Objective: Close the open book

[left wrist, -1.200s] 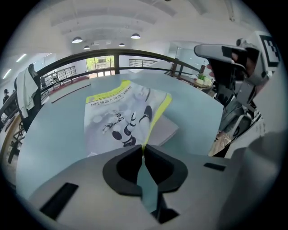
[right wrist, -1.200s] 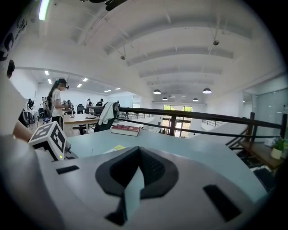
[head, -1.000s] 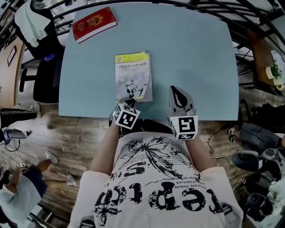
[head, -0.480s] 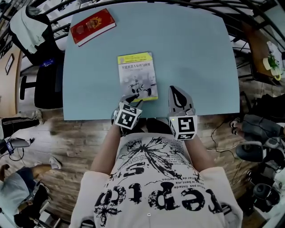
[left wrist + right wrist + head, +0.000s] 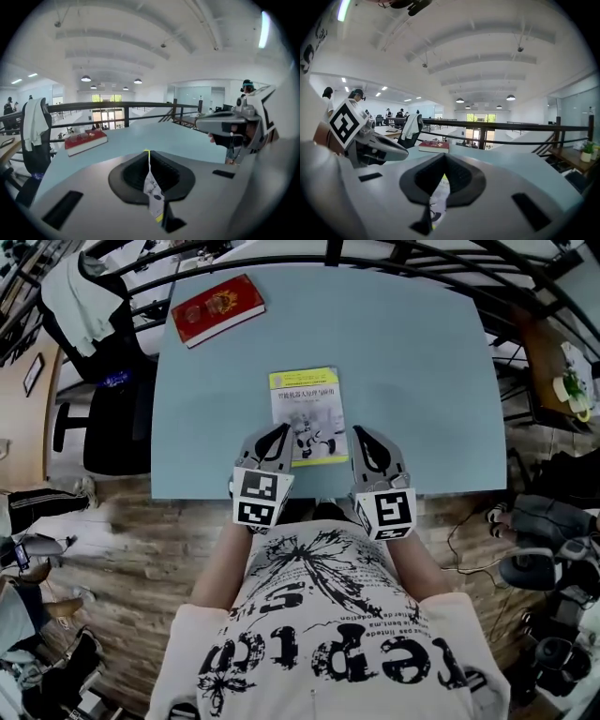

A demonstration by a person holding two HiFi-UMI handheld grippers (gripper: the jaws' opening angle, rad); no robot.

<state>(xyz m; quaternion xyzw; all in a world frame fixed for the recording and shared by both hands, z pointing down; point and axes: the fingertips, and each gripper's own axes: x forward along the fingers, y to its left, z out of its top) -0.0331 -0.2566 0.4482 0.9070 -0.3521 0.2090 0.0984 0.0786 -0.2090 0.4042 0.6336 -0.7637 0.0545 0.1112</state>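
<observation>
A thin book with a yellow-and-grey cover lies shut and flat on the pale blue table, near its front edge. My left gripper hovers over the book's near left corner, its jaws shut on nothing. My right gripper is just off the book's near right corner, also shut and empty. In the left gripper view the cover shows through the slit below the shut jaws. The right gripper view shows the book the same way under its jaws.
A red hardback lies closed at the table's far left corner. A black office chair with a white garment stands left of the table. Railings run behind the table, and a side table with a plant is at the right.
My left gripper has lifted off the book's near edge and now points forward over its left corner. The right gripper has come up and forward a little. The book has stayed shut.
</observation>
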